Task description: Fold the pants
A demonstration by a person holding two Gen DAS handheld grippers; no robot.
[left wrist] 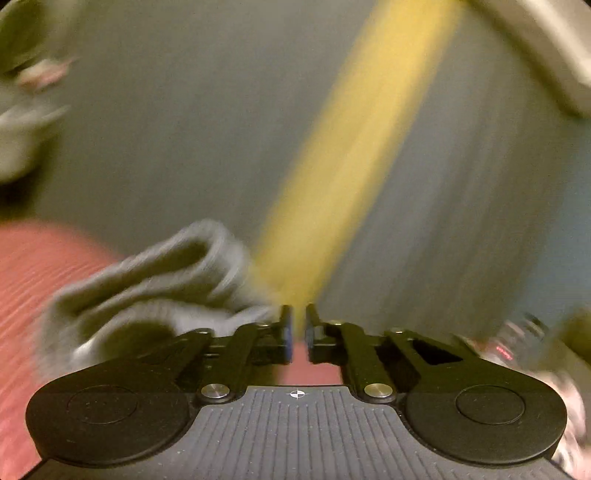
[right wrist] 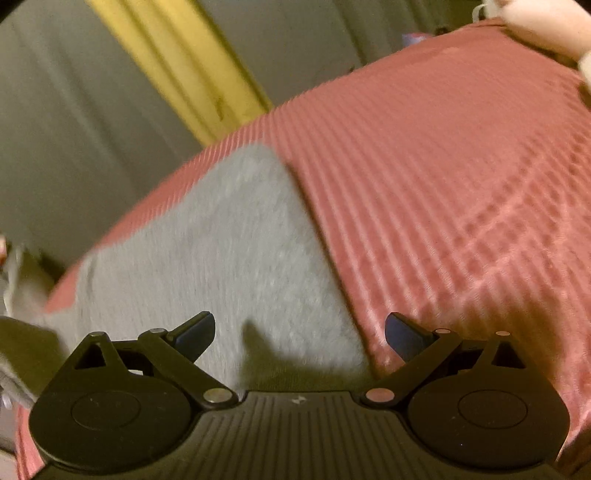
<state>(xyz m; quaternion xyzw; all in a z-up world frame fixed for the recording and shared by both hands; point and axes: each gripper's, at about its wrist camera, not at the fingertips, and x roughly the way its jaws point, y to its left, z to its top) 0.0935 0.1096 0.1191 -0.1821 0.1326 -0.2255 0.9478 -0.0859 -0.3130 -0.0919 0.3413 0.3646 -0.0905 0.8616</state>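
Left gripper (left wrist: 298, 325): its black jaws are standing drawn together to a narrow slit in the left wrist view, with nothing clearly visible between the blue pads; whether a fold of cloth is pinched at the tips cannot be told through the blur.

Grey pants, left view (left wrist: 155, 284): a bunched, rumpled mass of grey fabric is sitting just beside the left jaw, touching or nearly touching its tip, and rising above the pink surface behind it.

Right gripper (right wrist: 300, 332): its jaws are standing wide apart, holding nothing, and pointing down over the cloth.

Grey pants, right view (right wrist: 221, 251): a flat panel of the grey garment is lying smooth on the bedspread, running from beneath the open jaws up toward the far edge of the bed, its straight side edge slanting past the right jaw.

Pink bedspread (right wrist: 443, 184): the ribbed, striped cover is spreading beneath the pants and filling the right side of the view; in the left wrist view it is showing at lower left.

Yellow band (left wrist: 354, 155): a yellow upright strip is streaking diagonally beyond the bed, blurred in the left view and sharper in the right.

Grey backdrop (left wrist: 166, 129): a dull grey surface is filling the distance on both sides of the yellow strip.

Far corner (right wrist: 546, 26): a pale shape is showing at the bedspread's far edge, too blurred to identify.
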